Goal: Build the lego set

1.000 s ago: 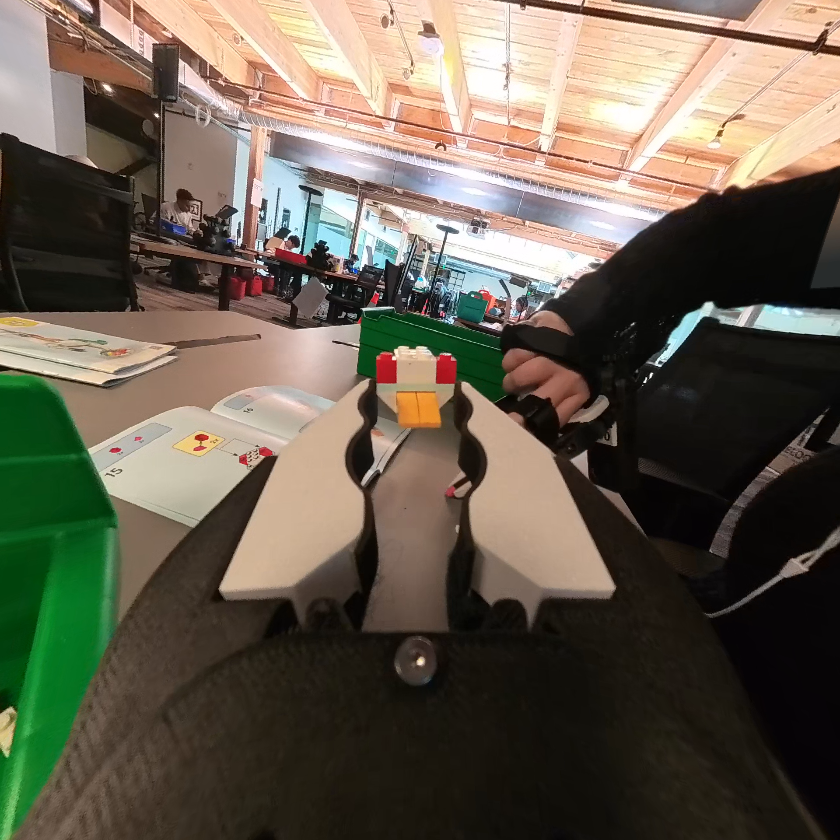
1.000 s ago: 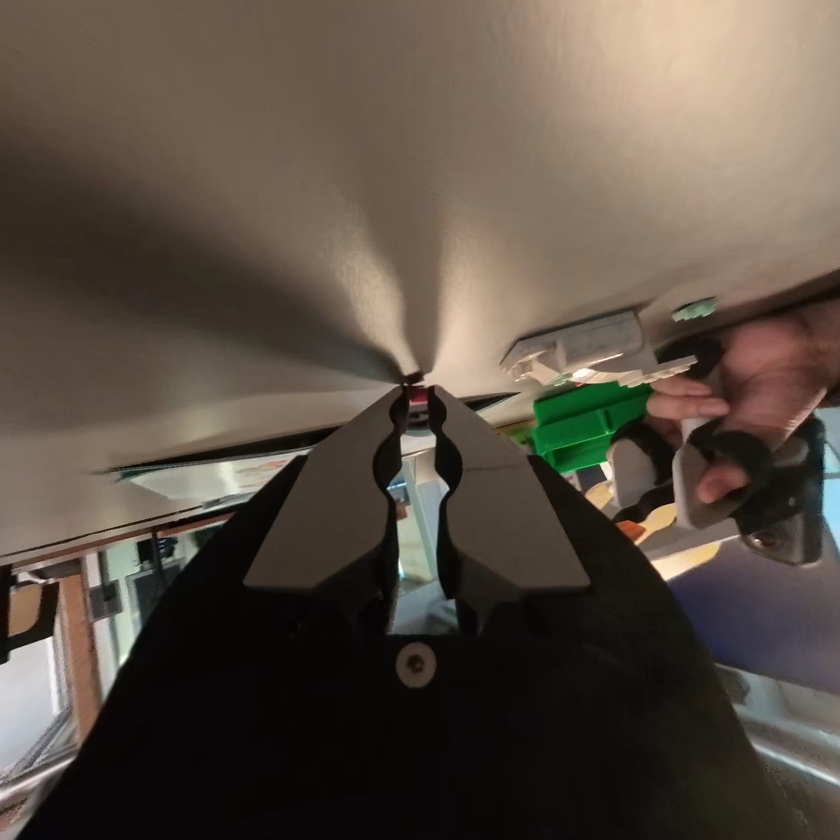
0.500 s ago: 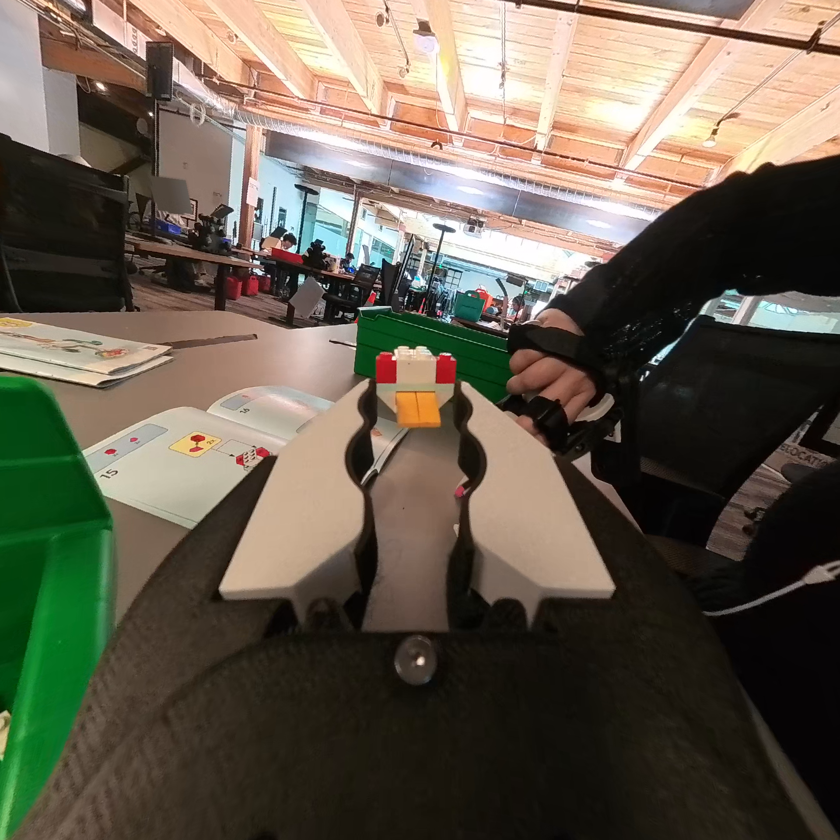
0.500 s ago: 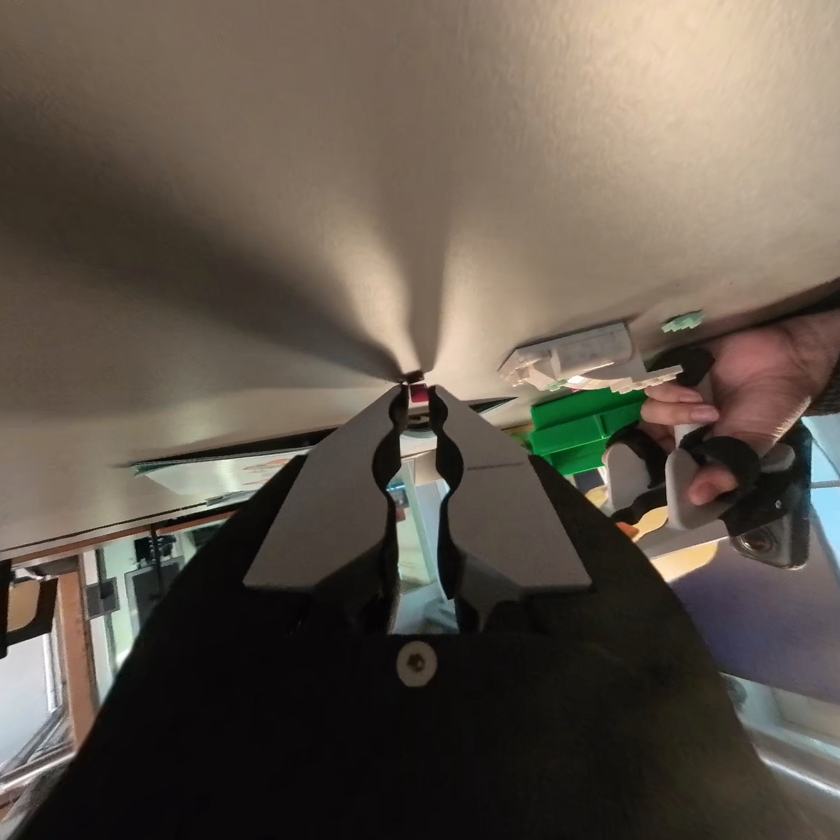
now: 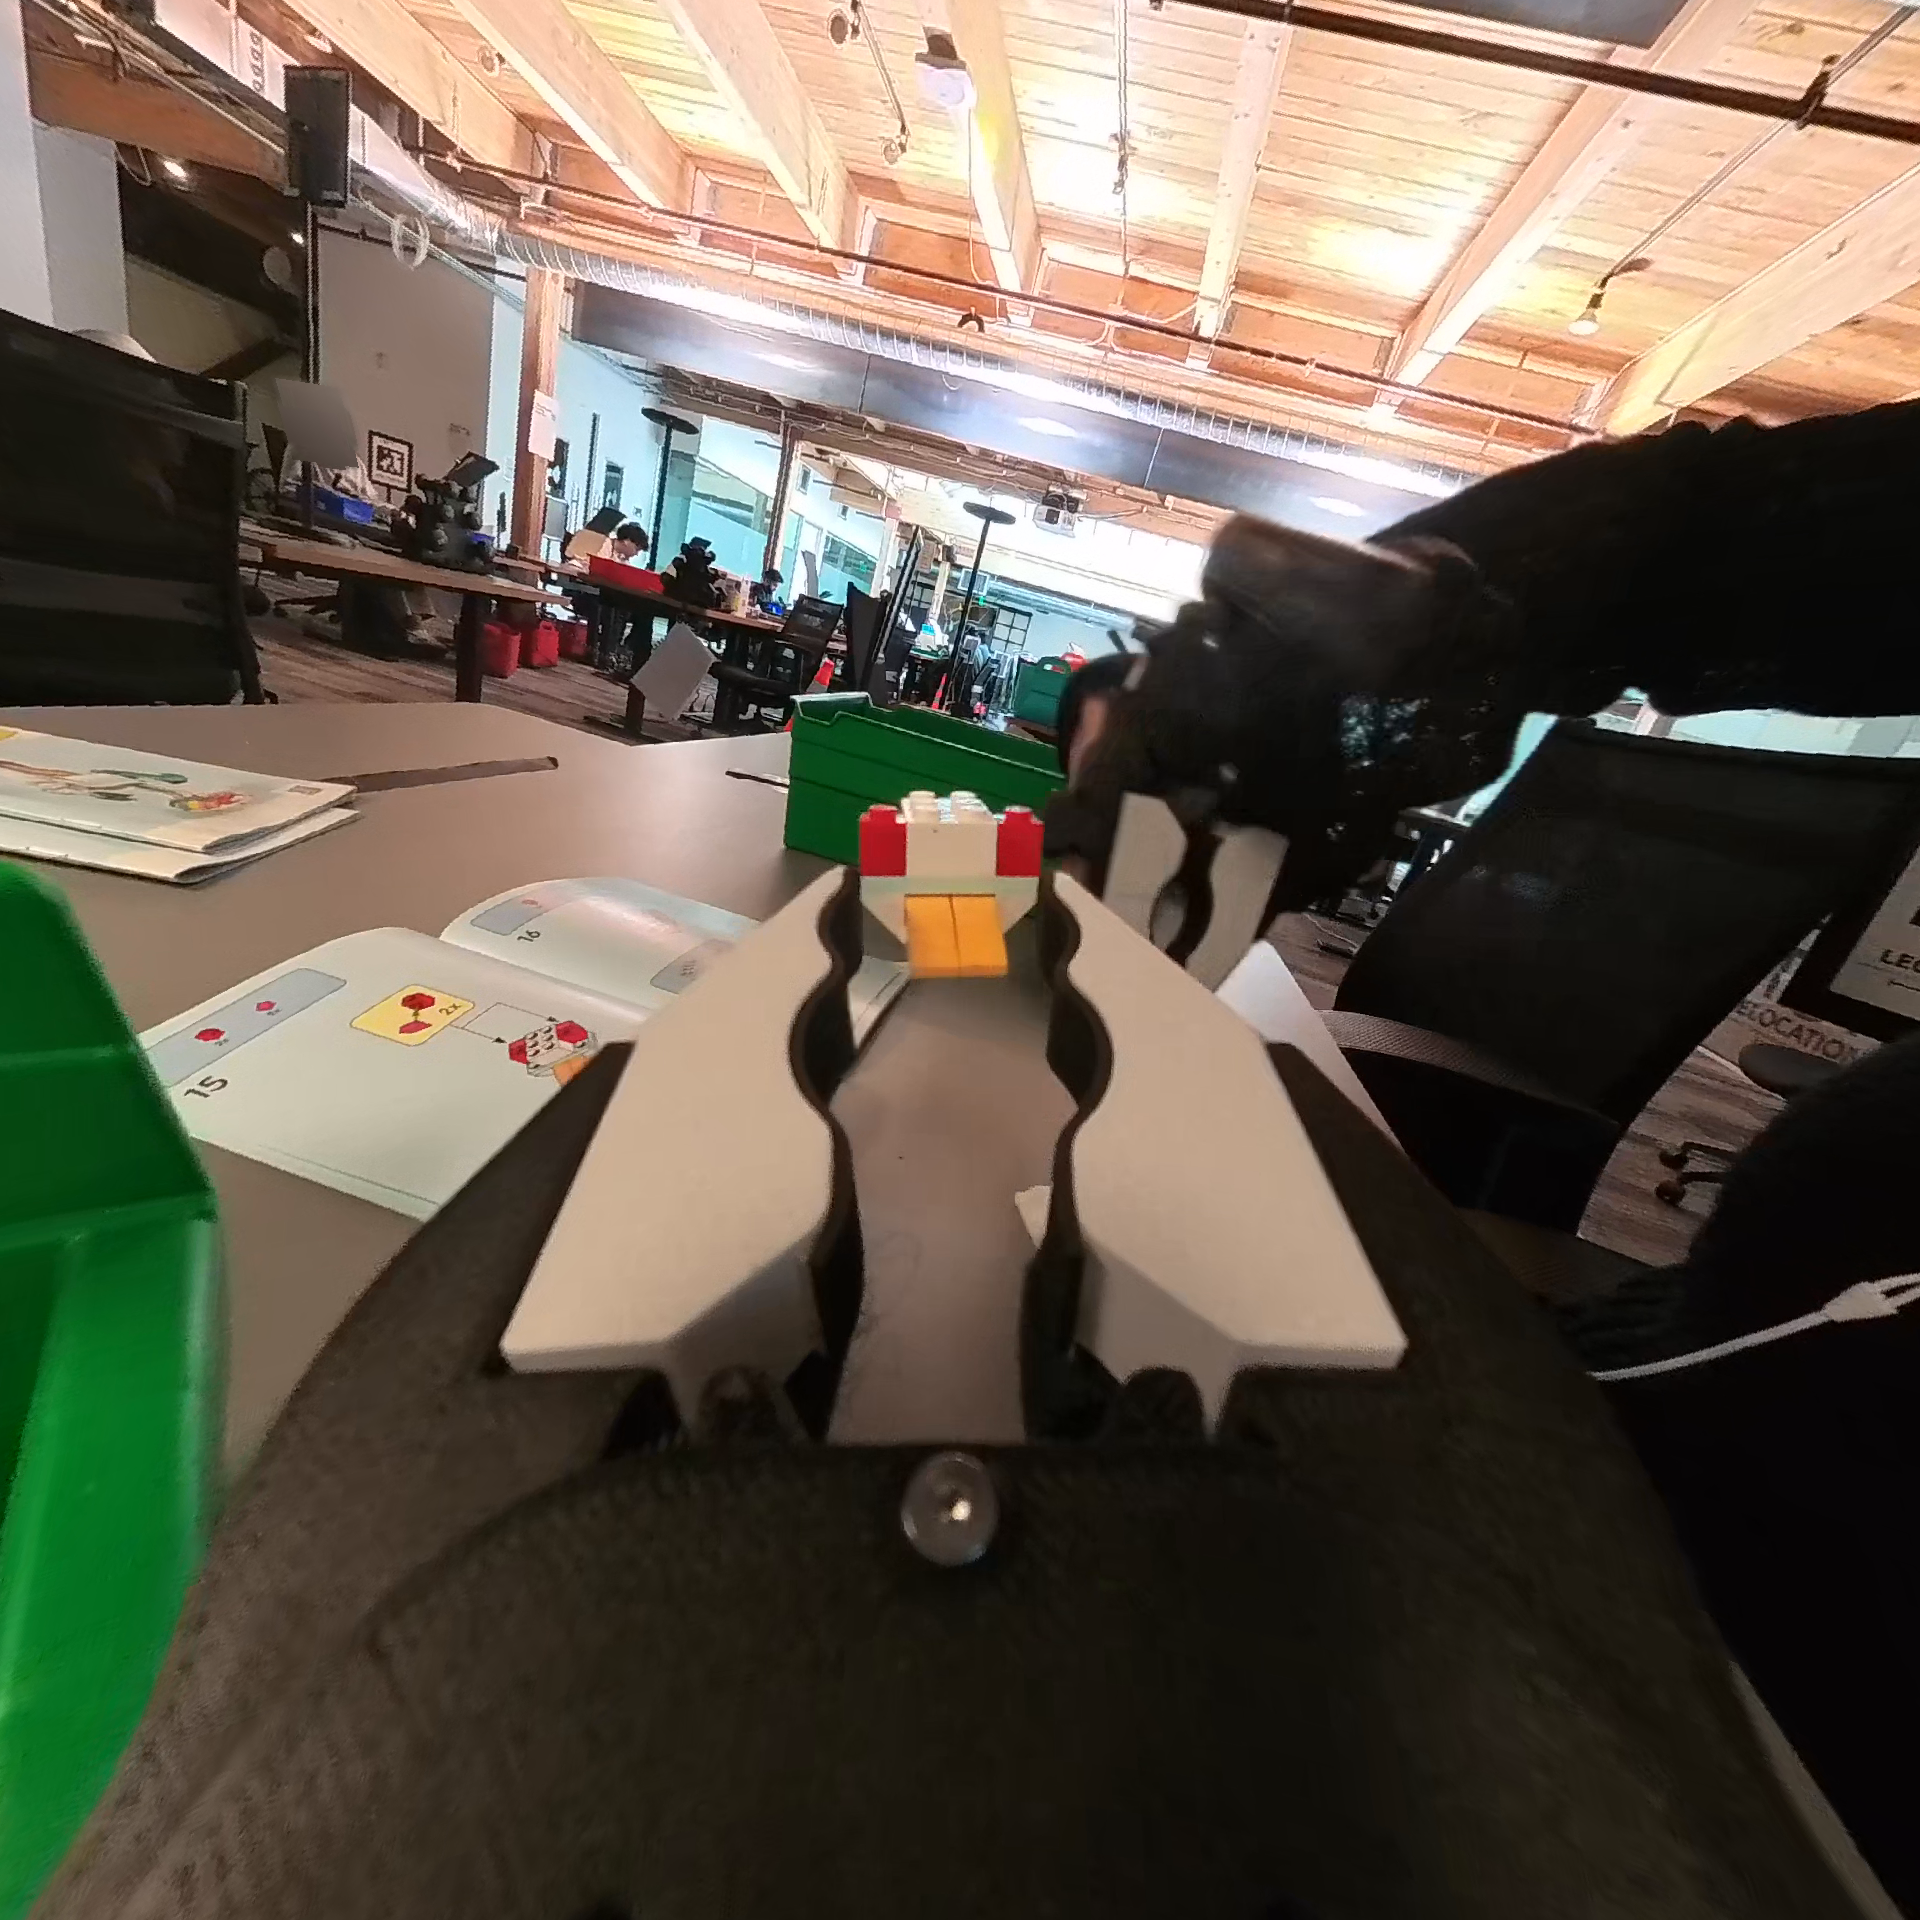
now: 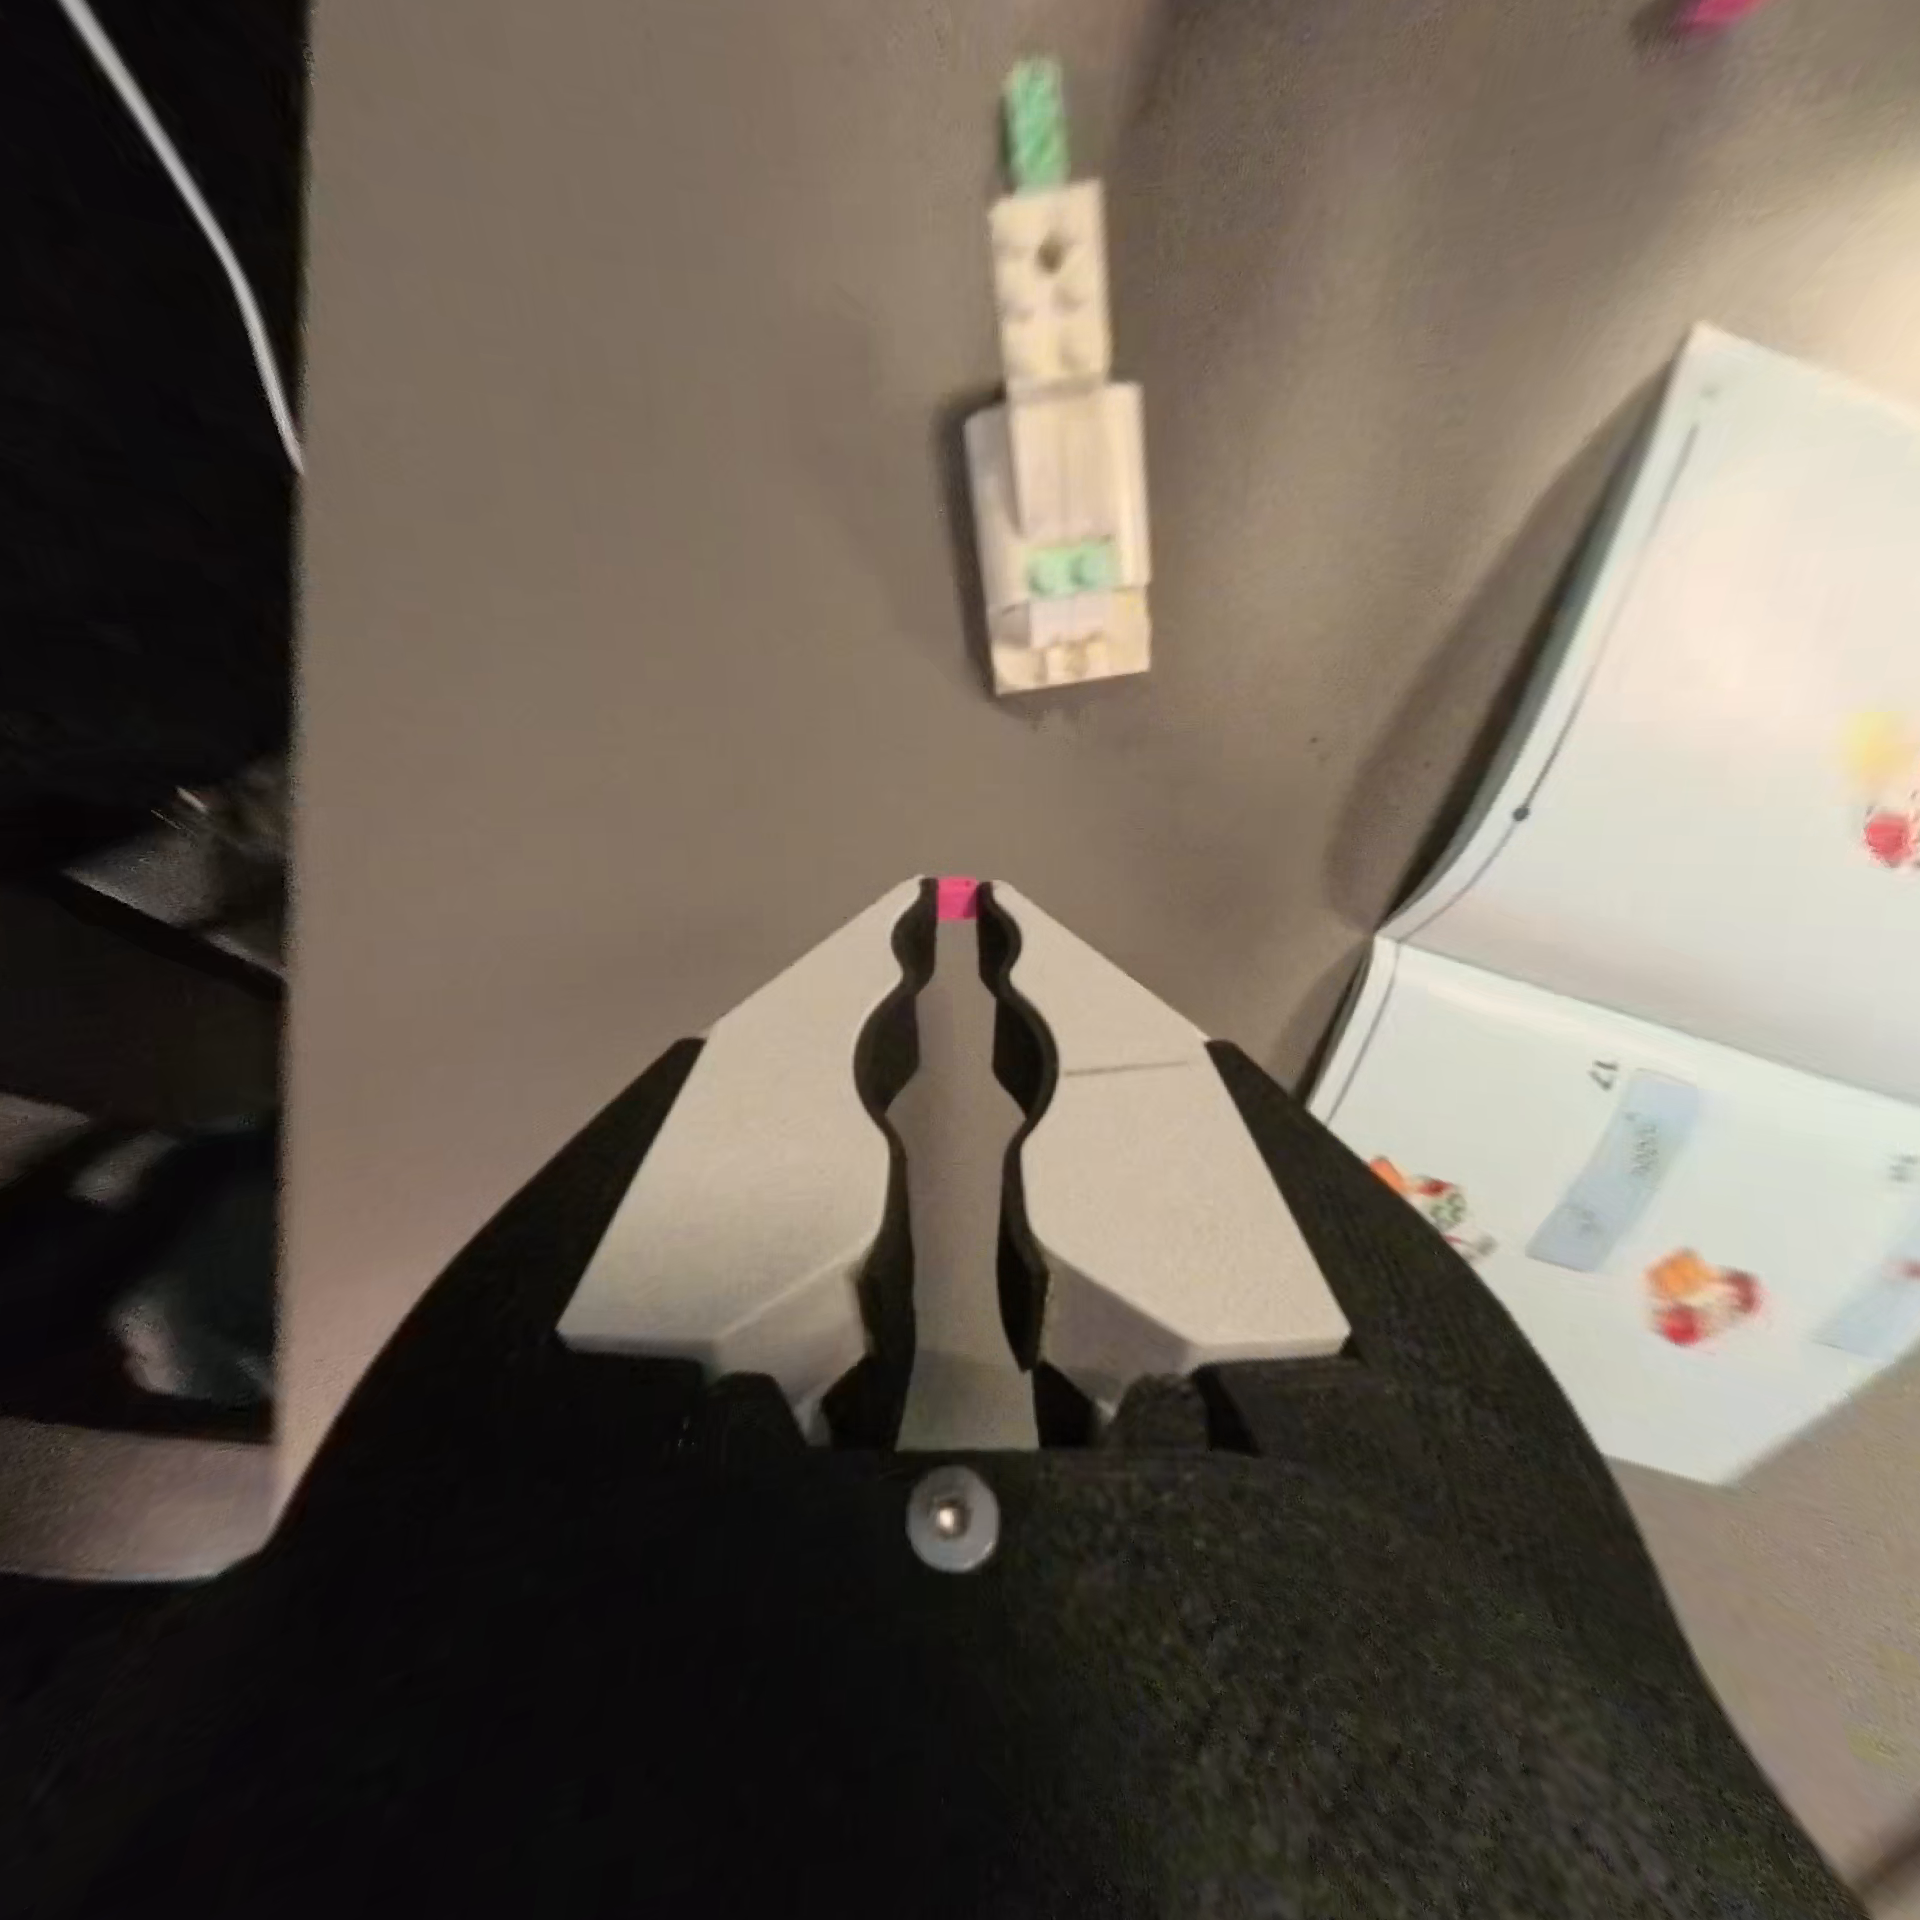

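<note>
The left claw (image 5: pixel 951 914) is clenched on a small lego build of white bricks with red corner bricks and an orange beak-like plate (image 5: pixel 951 883), held at its fingertips low over the grey worktop (image 5: pixel 582 821). Beside it on the worktop lies an open pale-blue instruction booklet (image 5: pixel 416 1049); a second, closed booklet (image 5: pixel 156 805) lies toward the far left edge. A green plastic bin (image 5: pixel 914 774) stands farther back, and another green bin wall (image 5: pixel 83 1299) fills the near left side. The right claw (image 5: pixel 1184 883), blurred, shows just right of the held build, under a black sleeve (image 5: pixel 1662 582).

In the right wrist view, the right claw (image 6: pixel 957 896) grips a tiny magenta lego piece (image 6: pixel 956 898) between its tips, above the worktop (image 6: pixel 623 520). Farther ahead a long white-and-green lego assembly (image 6: pixel 1055 436) lies flat on the worktop, apart from the claw. The open booklet (image 6: pixel 1662 935) lies toward the right edge.
</note>
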Demonstrator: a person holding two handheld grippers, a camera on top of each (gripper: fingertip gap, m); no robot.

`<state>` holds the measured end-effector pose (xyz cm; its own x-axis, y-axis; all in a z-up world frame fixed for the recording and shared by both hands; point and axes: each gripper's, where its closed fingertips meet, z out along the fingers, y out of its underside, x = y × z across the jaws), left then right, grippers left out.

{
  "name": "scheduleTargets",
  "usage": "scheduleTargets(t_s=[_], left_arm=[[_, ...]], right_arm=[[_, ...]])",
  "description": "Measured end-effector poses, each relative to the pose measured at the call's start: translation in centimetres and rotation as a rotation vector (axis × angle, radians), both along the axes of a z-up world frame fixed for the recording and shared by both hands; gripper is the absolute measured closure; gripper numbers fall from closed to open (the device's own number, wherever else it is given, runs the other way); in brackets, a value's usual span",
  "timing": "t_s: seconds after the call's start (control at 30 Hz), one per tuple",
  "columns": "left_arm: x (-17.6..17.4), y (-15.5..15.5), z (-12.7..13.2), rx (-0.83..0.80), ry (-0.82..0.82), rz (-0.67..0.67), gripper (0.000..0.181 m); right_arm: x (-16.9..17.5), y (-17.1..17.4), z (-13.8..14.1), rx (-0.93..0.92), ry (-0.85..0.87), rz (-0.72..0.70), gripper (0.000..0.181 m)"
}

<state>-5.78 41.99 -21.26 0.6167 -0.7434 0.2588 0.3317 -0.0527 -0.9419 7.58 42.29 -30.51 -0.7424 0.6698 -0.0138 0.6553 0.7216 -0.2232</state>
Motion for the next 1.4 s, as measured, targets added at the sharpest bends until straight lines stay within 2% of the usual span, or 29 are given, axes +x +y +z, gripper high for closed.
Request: scheduleTargets(t_s=[0.13,0.27,0.4,0.57,0.67,0.83,1.03,1.23,1.4], left_arm=[[0.5,-0.6,0.3,0.025,-0.001,-0.035,0.149],[0.8,-1.2,1.4,0.083,-0.053,-0.053,0.149],[-0.5,-0.7,4.5,0.148,-0.220,0.016,0.148],[-2.3,-1.7,11.0,0.361,-0.427,0.153,0.148],[-2.4,-3.3,14.8,0.480,-0.595,0.170,0.148],[1.5,-4.9,18.5,0.516,-0.693,0.112,0.148],[6.0,-8.3,21.5,0.542,-0.744,-0.008,0.148],[8.1,-11.5,23.0,0.541,-0.744,-0.060,0.148],[9.4,-12.7,23.6,0.502,-0.743,-0.111,0.148]], right_arm=[[-1.9,-0.6,2.6,-0.217,-0.008,-0.152,0.175],[-3.2,-1.0,6.2,-0.325,-0.043,-0.209,0.175],[-3.9,0.1,10.3,-0.233,-0.100,-0.168,0.175],[-7.7,-0.4,19.1,-0.072,-0.094,-0.144,0.175],[-9.7,-1.9,24.4,0.022,-0.106,-0.114,0.175],[-9.9,-7.0,30.7,0.086,-0.181,-0.047,0.175],[-7.2,-11.0,33.1,0.213,-0.337,-0.093,0.176],[-5.0,-13.5,33.4,0.304,-0.405,-0.120,0.175],[-3.1,-14.5,33.5,0.386,-0.476,-0.131,0.176]])
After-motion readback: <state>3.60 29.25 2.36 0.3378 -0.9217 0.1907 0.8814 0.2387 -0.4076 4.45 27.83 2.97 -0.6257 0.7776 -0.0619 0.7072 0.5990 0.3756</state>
